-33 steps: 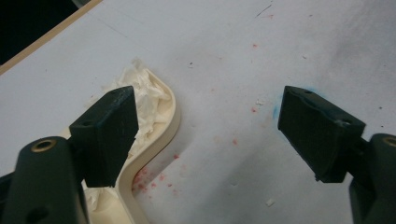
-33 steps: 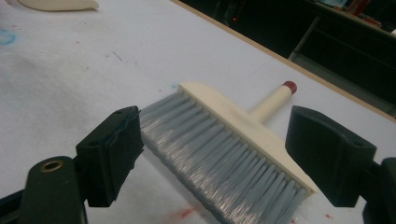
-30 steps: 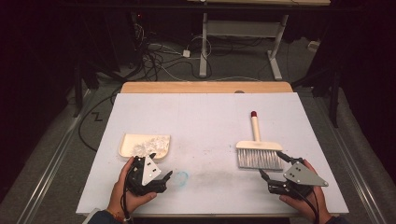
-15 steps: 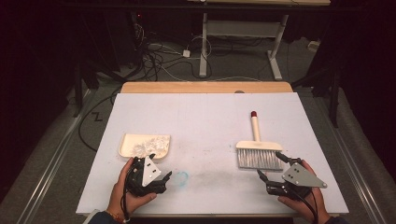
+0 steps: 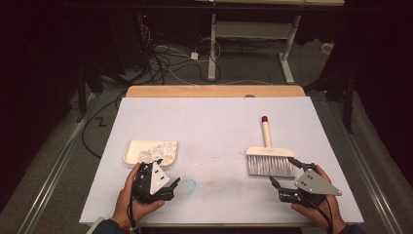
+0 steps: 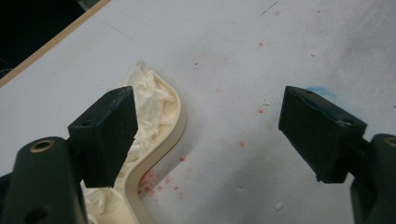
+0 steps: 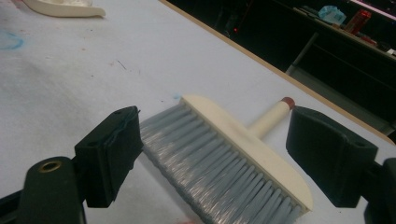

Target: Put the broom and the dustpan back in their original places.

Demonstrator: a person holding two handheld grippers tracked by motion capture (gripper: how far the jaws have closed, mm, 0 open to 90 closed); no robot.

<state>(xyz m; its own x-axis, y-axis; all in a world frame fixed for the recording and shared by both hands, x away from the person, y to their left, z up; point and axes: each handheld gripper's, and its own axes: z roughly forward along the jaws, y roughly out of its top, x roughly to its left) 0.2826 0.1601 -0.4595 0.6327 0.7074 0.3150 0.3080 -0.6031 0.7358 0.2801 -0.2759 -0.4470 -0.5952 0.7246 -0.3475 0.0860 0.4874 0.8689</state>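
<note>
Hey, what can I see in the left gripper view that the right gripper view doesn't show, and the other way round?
The left gripper view alone shows the crumpled white paper inside the cream plastic dustpan, red specks on the white table top, and the left tool with its jaws wide open. The right gripper view alone shows the cream hand brush with grey bristles, its red-tipped handle, and the open right tool. Both share the dustpan, the table top and its wooden edge.

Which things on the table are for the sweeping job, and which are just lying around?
For the job:
- brush, in front of the right gripper, jaws open
- dustpan holding white scraps, by the left gripper, jaws open

Just lying about:
- blue ring mark on the table
- cables on the floor
</note>
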